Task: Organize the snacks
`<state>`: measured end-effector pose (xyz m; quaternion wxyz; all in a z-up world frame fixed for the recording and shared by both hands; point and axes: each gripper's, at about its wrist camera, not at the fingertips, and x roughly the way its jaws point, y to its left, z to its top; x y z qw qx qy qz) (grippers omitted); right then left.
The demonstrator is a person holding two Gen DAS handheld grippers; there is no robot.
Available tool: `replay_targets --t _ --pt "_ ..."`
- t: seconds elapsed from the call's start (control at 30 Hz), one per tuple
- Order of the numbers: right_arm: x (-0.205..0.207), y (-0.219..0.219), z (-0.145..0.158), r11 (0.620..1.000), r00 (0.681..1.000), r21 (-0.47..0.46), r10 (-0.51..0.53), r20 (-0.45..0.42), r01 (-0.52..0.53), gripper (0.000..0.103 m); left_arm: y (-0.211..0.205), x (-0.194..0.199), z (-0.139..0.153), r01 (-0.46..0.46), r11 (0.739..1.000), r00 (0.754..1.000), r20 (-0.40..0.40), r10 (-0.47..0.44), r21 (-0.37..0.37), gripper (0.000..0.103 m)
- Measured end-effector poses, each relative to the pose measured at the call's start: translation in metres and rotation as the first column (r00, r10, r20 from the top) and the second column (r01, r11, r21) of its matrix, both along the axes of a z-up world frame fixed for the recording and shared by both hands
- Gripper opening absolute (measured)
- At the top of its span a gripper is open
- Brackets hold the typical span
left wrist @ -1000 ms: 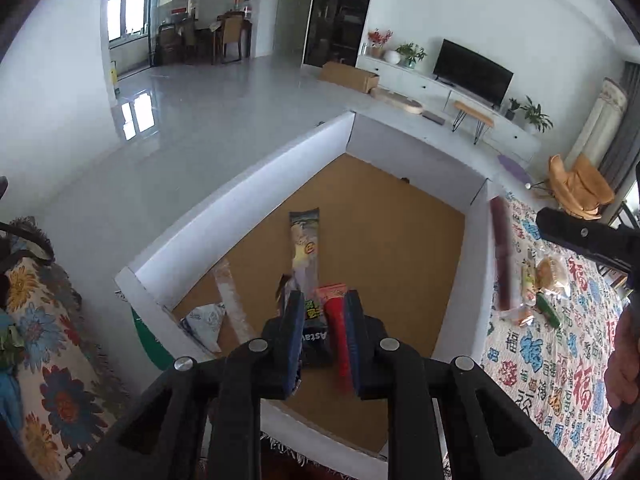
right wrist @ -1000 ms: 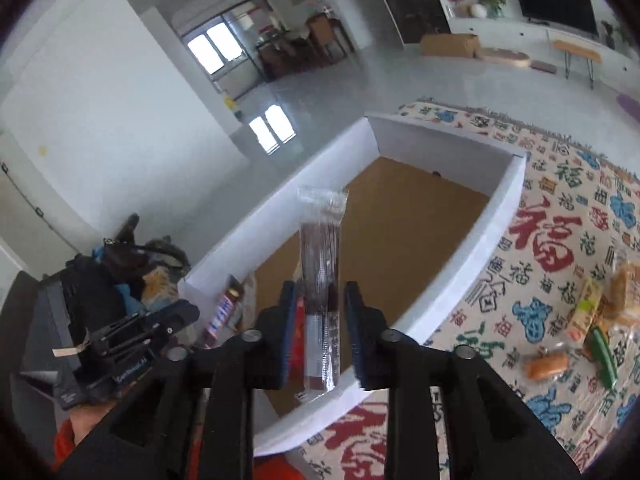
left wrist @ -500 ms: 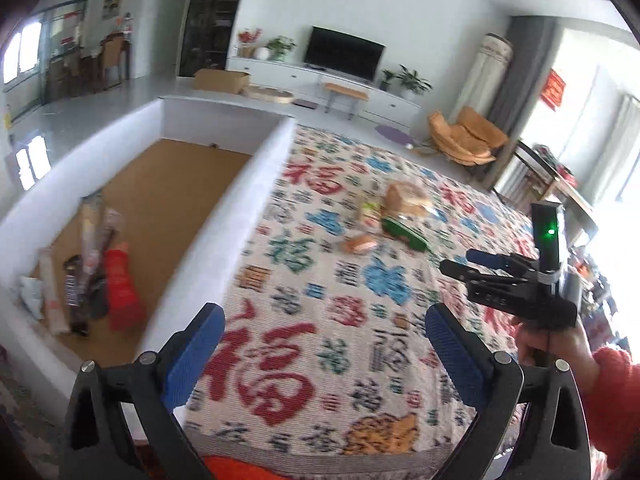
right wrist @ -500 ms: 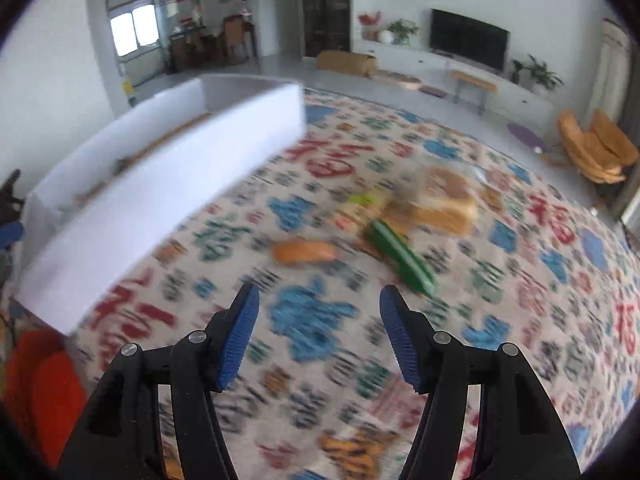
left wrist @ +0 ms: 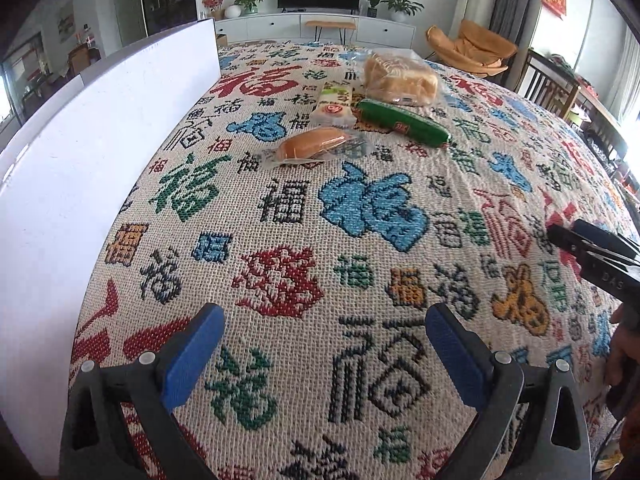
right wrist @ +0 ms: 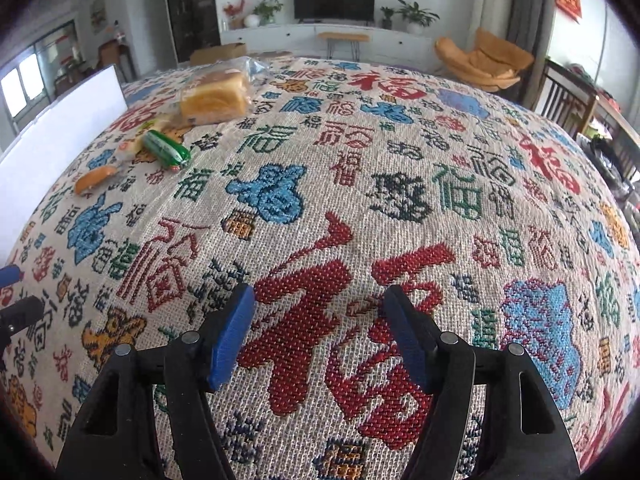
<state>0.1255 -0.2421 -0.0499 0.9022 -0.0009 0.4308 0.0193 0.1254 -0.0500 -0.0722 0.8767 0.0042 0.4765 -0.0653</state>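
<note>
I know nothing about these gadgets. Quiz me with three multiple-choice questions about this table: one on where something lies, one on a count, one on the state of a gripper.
1. Where does the green sausage-shaped pack lie?
A. Inside the white box
B. On the patterned cloth, just in front of the bagged bread loaf
C. Between the left gripper's jaws

2. How many wrapped snacks lie on the cloth?
A. Two
B. Four
C. Seven

3. How does the left gripper stand?
A. Open and empty
B. Shut on a bun
C. Shut on the cloth

Answers:
1. B: it rests on the patterned cloth against the bread loaf, outside the white box.
2. B: loaf, green pack, wrapped bun and a pale flat packet.
3. A: its blue pads stand wide apart with only cloth between them.
</note>
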Motion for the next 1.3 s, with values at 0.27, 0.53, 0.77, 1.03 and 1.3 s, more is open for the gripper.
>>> replay_targets --t 0.27,0.53,0.77,1.03,1.3 --pt "0.0019 -0.0005 -0.0022 1.0 1.0 -0.005 -0.012 -0.007 0.012 0.077 0.0065 -0.0019 -0.0054 -0.001 1.0 0.999 0.054 0.0 0.024 0.101" --pt "0.003 0.0002 -0.003 1.0 1.0 -0.015 -0.022 -0.008 0.022 0.08 0.0037 -0.0008 -0.0058 0.005 0.999 0.999 0.049 -0.006 0.032 0.103" --pt "0.0032 0.0003 -0.0031 1.0 1.0 -0.014 -0.022 -0.008 0.022 0.08 0.0038 -0.0011 -0.0061 0.004 0.999 0.999 0.049 -0.006 0.032 0.103" --pt "0.0035 0.0001 -0.0032 1.0 1.0 -0.013 -0.022 -0.009 0.022 0.08 0.0036 -0.0009 -0.0061 0.009 0.999 0.999 0.047 -0.011 0.033 0.103" --pt "0.0039 -0.0003 -0.0033 1.0 1.0 -0.011 -0.021 -0.009 0.021 0.08 0.003 0.0001 -0.006 0.012 0.999 0.999 0.046 -0.014 0.034 0.103"
